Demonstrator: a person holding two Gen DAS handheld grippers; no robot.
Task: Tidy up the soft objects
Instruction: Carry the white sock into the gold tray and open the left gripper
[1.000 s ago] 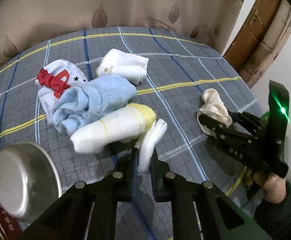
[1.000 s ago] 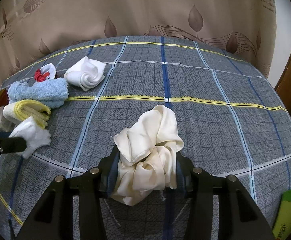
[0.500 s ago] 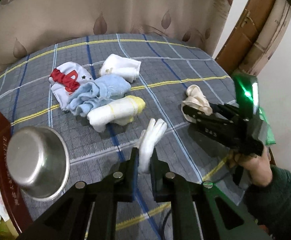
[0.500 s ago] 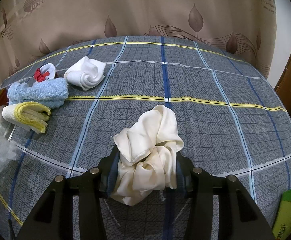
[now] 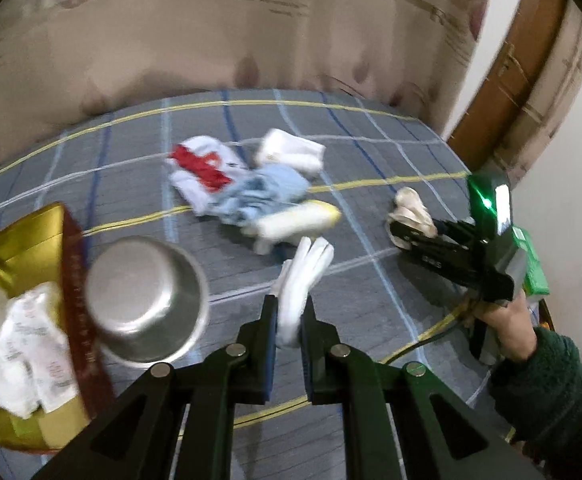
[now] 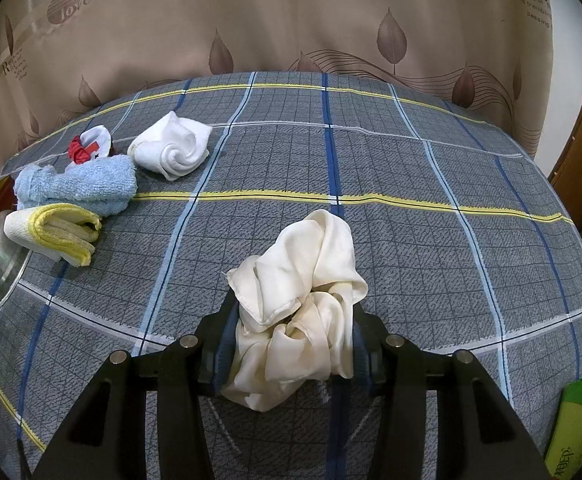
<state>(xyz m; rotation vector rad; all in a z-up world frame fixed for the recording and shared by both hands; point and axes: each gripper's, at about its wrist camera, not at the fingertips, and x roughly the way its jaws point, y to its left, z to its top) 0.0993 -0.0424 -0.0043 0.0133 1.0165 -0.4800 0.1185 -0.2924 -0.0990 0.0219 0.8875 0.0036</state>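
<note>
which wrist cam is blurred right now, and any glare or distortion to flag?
Left wrist view: motion-smeared across the towel pile and steel bowl, though the left claw and its white cloth stay fairly crisp; green LED flare on the right claw. Right wrist view: sharp, evenly lit, cream cloth crisp. Both show fisheye bending and dark corners.

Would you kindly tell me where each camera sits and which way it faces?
Left wrist: on the left gripper, angled down at the plaid bed; shows its fingers pinching a white cloth, plus the right hand.
Right wrist: on the right gripper, angled down; fingers clamp a cream satin cloth.
Shared: blue towel, steel bowl.
</note>
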